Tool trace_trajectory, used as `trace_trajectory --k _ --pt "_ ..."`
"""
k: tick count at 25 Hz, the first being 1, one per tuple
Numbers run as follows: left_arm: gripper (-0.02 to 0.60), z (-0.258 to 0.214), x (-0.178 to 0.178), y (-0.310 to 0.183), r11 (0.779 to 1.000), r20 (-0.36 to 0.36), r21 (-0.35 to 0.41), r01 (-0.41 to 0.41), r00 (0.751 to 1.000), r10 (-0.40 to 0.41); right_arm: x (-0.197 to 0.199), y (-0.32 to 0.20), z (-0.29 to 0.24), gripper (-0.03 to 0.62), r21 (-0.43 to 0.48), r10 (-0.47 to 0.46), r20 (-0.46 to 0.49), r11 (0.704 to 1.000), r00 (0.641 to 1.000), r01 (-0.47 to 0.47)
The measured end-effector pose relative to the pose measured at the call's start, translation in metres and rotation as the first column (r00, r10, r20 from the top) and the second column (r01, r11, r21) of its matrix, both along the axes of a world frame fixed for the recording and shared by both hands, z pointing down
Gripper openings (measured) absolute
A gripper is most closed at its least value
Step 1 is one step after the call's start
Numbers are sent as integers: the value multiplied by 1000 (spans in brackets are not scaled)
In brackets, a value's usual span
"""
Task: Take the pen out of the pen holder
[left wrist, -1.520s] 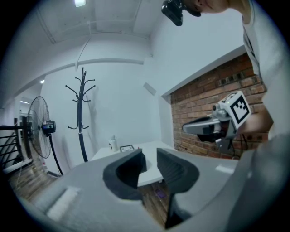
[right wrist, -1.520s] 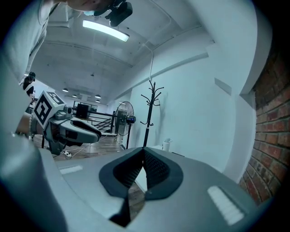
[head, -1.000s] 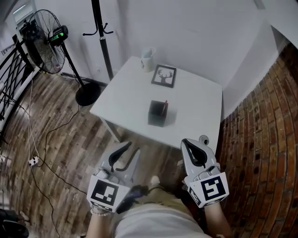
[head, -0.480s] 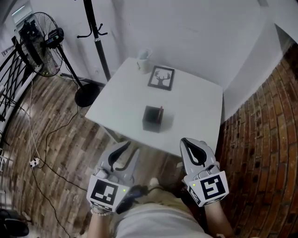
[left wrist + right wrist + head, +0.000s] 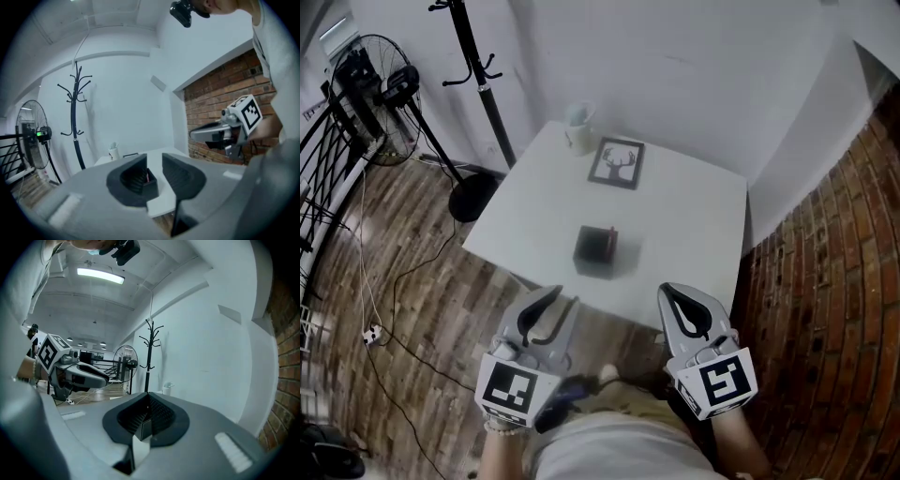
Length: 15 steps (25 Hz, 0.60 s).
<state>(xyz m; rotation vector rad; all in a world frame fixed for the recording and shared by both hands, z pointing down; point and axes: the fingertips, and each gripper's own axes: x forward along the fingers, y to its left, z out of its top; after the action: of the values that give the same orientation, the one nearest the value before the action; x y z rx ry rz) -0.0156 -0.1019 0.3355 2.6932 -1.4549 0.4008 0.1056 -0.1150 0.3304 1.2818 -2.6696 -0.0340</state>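
Note:
A black cube-shaped pen holder (image 5: 596, 252) stands on the white table (image 5: 684, 225), near its front edge. A red pen (image 5: 612, 233) sticks up from the holder's right side. My left gripper (image 5: 562, 298) hangs in front of the table edge, a little below and left of the holder, jaws open and empty. In the left gripper view the holder (image 5: 143, 178) and pen (image 5: 148, 177) show through the gap between the jaws. My right gripper (image 5: 673, 291) is level with it to the right, jaws shut on nothing, its tips over the table's front edge.
A white mug (image 5: 577, 127) and a framed deer picture (image 5: 617, 164) stand at the table's far side. A coat stand (image 5: 473, 75) and a fan (image 5: 366, 84) are on the left over wooden floor. A brick wall (image 5: 825, 309) runs along the right.
Both grippers have come forward toward the table, and the holder now lies closer and further left in the head view. Neither gripper's jaws have changed.

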Motion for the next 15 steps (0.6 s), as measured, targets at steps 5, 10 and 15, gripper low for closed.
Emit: trace_trajectory --k 5,10,15 --pt "91 1 10 -10 1000 -2 -1 -6 1000 6 9 -9 6 3 -11 2 3 1000 1000 -2" --pt "91 2 15 -22 1000 1 -4 -8 1000 8 16 -17 9 3 -20 11 16 1000 1000 -11" --pt "91 5 19 -34 1000 -4 -12 -17 1000 17 19 -24 11 3 -31 14 13 999 1000 -13"
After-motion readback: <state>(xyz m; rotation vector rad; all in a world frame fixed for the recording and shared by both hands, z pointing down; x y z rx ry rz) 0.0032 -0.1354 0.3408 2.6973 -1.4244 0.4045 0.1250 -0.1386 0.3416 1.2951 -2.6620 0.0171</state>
